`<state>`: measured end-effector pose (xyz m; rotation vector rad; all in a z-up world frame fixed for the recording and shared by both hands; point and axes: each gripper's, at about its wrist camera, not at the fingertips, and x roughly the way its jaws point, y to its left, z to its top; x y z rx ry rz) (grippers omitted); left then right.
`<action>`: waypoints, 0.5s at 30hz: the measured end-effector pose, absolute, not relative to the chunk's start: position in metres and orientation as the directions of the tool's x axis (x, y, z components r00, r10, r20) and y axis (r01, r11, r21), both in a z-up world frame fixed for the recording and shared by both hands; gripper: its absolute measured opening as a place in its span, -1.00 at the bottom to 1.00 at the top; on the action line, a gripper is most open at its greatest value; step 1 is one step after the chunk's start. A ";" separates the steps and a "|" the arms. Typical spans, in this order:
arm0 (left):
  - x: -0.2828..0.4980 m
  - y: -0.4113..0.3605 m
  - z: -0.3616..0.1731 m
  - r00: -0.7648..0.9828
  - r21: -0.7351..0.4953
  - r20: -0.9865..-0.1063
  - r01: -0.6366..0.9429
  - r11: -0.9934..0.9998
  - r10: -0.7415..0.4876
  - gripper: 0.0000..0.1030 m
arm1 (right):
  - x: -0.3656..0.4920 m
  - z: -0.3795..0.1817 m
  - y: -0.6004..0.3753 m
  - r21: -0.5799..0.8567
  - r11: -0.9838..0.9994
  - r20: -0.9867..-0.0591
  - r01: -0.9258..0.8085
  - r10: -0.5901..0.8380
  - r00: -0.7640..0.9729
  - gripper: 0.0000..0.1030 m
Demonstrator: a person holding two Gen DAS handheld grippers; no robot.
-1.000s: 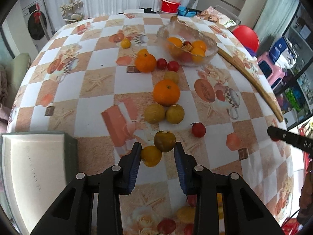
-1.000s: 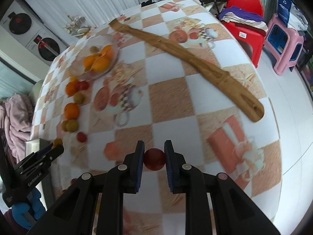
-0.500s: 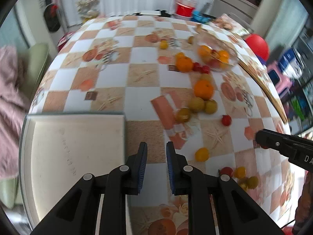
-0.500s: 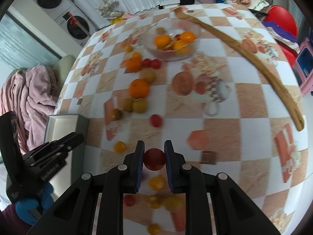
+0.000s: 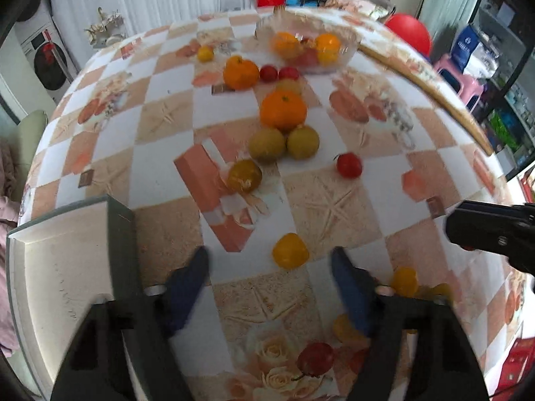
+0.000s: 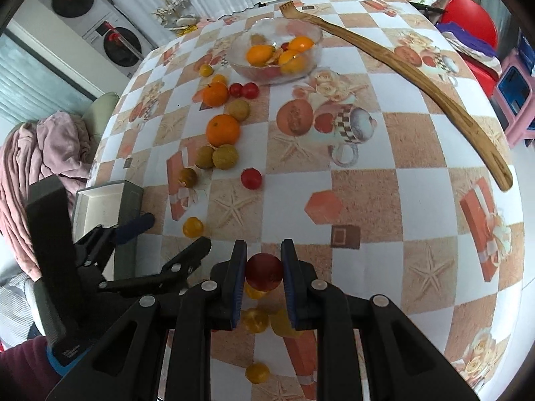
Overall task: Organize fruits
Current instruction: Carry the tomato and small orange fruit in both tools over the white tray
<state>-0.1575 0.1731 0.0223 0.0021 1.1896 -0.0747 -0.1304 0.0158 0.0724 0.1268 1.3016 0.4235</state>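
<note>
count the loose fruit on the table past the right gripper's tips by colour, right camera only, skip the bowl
big oranges: 2
red fruits: 3
dull yellow-green fruits: 4
small yellow fruits: 3
total: 12
left out: the held red fruit in the right gripper

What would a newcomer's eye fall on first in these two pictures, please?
Probably the dark red fruit clamped in the right gripper above the checkered table. Next, the left gripper spread wide just short of a small yellow fruit, and the glass bowl of oranges farther back.
</note>
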 end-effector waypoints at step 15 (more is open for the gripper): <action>-0.163 0.194 0.040 0.400 -0.161 -0.906 -0.020 0.987 -0.139 -0.61 | -0.132 0.076 0.030 0.334 0.908 -0.901 -0.255 0.387 0.197 -0.56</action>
